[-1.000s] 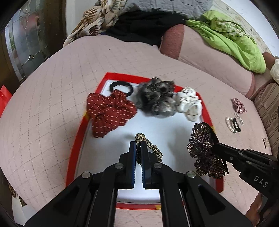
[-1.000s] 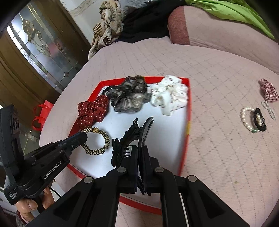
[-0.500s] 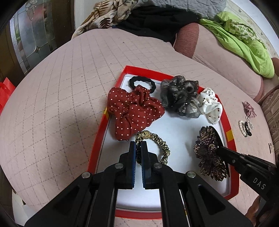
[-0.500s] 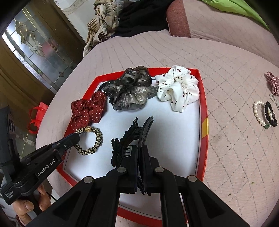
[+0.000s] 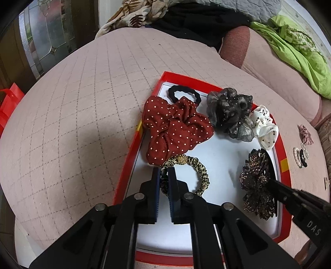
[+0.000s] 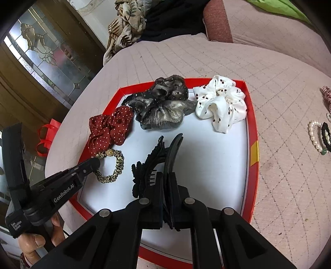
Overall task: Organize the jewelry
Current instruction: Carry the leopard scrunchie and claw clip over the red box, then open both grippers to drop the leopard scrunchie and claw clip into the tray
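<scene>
A red-rimmed tray (image 5: 129, 157) (image 6: 251, 128) with a white floor lies on the pink quilted surface. My left gripper (image 5: 163, 175) is shut on a leopard-print hair tie with a gold bead (image 5: 199, 170) (image 6: 119, 163), low over the tray's left side. My right gripper (image 6: 164, 175) is shut on a black beaded flower hair claw (image 6: 154, 159) (image 5: 256, 182) over the tray's right half. A red dotted scrunchie (image 5: 175, 128), a black hair tie (image 5: 184, 93), a grey sheer scrunchie (image 5: 229, 115) and a white dotted scrunchie (image 5: 265, 129) lie at the tray's far side.
Outside the tray on the right lie a pearl bracelet (image 6: 314, 136), a black bracelet (image 6: 325, 134) and a small checked scrunchie (image 5: 306, 134). Clothes are piled at the back (image 5: 186, 18), with a green garment (image 5: 300, 47). A red bag (image 5: 10, 103) stands at the left.
Both grippers have moved over the tray with their items still held. The leopard hair tie now sits lower, close to the red scrunchie, and the claw is nearer the tray's right rim.
</scene>
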`<state>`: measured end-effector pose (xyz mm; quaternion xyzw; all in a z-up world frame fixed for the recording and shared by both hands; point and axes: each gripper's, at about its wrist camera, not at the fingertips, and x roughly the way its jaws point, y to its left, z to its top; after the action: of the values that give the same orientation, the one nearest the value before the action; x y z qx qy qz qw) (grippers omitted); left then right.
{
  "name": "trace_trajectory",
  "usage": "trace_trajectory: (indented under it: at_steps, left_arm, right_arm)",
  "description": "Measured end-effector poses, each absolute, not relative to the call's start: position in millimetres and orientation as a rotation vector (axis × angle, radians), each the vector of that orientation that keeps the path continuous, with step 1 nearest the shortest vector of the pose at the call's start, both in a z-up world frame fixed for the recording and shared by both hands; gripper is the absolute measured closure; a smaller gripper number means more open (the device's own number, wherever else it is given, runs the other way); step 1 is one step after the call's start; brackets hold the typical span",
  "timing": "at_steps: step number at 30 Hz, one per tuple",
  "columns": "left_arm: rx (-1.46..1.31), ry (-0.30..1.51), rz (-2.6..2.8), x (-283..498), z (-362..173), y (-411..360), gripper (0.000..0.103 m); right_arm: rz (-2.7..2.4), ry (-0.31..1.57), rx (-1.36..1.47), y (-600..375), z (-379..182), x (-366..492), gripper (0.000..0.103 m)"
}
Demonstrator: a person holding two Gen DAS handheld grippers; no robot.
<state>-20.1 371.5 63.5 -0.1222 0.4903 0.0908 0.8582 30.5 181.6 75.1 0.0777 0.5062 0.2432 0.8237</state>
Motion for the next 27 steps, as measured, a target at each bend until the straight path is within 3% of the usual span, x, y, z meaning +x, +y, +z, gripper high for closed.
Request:
trace_trajectory:
  at_steps: [3,5,7,11,19,27]
  left_arm:
    - [-0.269,1.023,0.193,-23,70,371,0.089]
    - [-0.278,1.014,0.195,-25,76,371,0.078]
    - [-0.283,0.995,0.200,-29,85,369,0.073]
    - [-0.286,0.971,0.204,-38,100,365,0.069]
    - [-0.270,0.939,0.236,-56,121,349,0.066]
    - [-0.197,0.927,0.232,-68,131,305,0.062]
  right_arm:
    - [0.529,1.082,0.157,183,73,29,0.096]
    - [0.541,1.076,0.141,185,74,27,0.096]
    - [0.556,1.065,0.121,187,77,23,0.090]
    - [0.566,1.042,0.096,187,82,16,0.070]
    - [0.569,1.032,0.099,172,88,7,0.069]
    - [0.544,1.002,0.102,135,103,-5,0.055]
